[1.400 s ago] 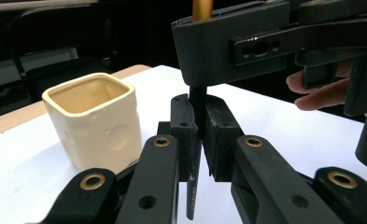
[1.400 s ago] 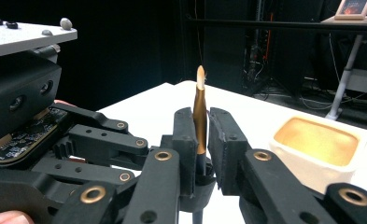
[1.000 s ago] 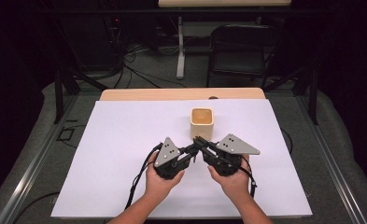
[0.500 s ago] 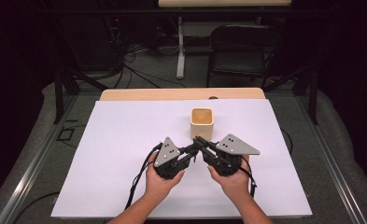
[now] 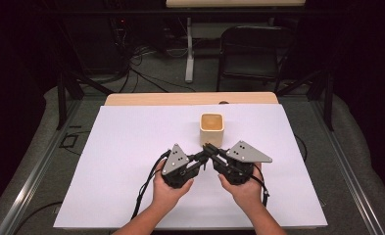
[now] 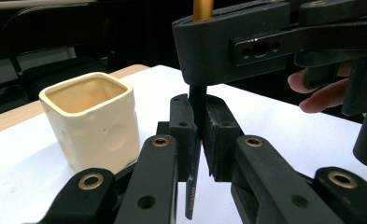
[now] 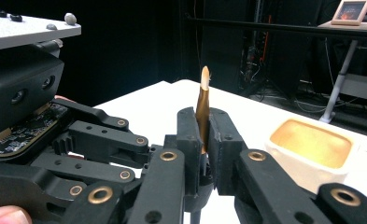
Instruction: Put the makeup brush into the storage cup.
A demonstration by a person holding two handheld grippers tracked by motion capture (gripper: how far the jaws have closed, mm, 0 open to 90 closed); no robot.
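A slim pen stands upright between my two grippers, with a dark barrel (image 6: pixel 194 184) below and a gold upper part (image 7: pixel 202 108) ending in a pale tip. My left gripper (image 6: pixel 197 135) is shut on the dark barrel. My right gripper (image 7: pixel 202 135) is shut on the gold part just above it. In the high view both grippers meet tip to tip near the middle of the white sheet, left gripper (image 5: pixel 204 155) and right gripper (image 5: pixel 211 149) each held in a hand. A cream square cup (image 5: pixel 212 128) stands upright and empty just behind them.
The white sheet (image 5: pixel 131 147) covers most of a wooden table (image 5: pixel 146 99). Cables trail from the grippers toward the person. A black folding chair (image 5: pixel 253 54) and a desk leg stand beyond the table's far edge.
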